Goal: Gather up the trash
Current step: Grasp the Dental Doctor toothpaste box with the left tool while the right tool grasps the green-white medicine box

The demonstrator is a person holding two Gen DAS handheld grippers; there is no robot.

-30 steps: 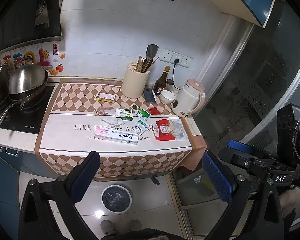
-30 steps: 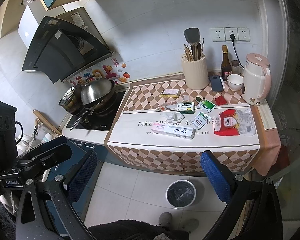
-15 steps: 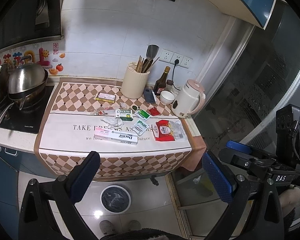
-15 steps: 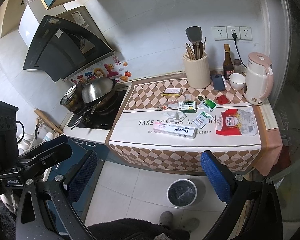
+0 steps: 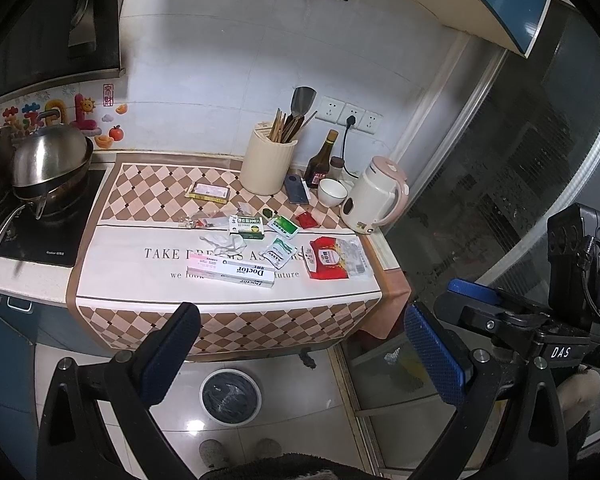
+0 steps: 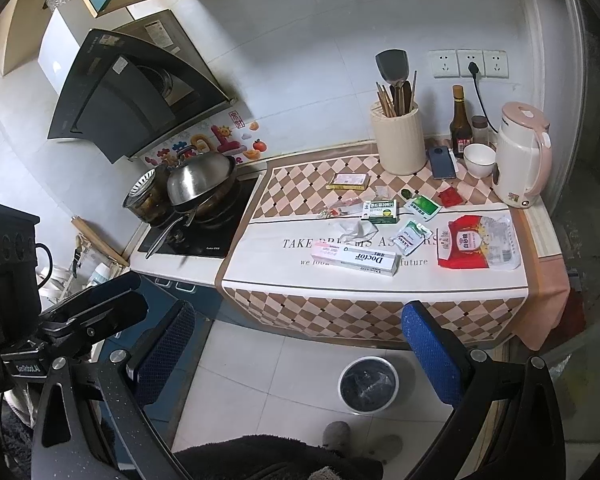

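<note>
Trash lies on the checked cloth of the counter: a long toothpaste box, a red and clear packet, a crumpled tissue, a green medicine box, green sachets and a yellow box. A round bin with a black liner stands on the floor below. My left gripper and right gripper are both open and empty, held well back from the counter, above the floor.
A cream utensil holder, sauce bottle, phone, white bowl and pink kettle stand at the back right. A wok with lid sits on the hob at left. A glass door is on the right.
Both views have shifted slightly: the counter sits a little lower and farther in the frames. Nothing on the counter has moved and both grippers stay open.
</note>
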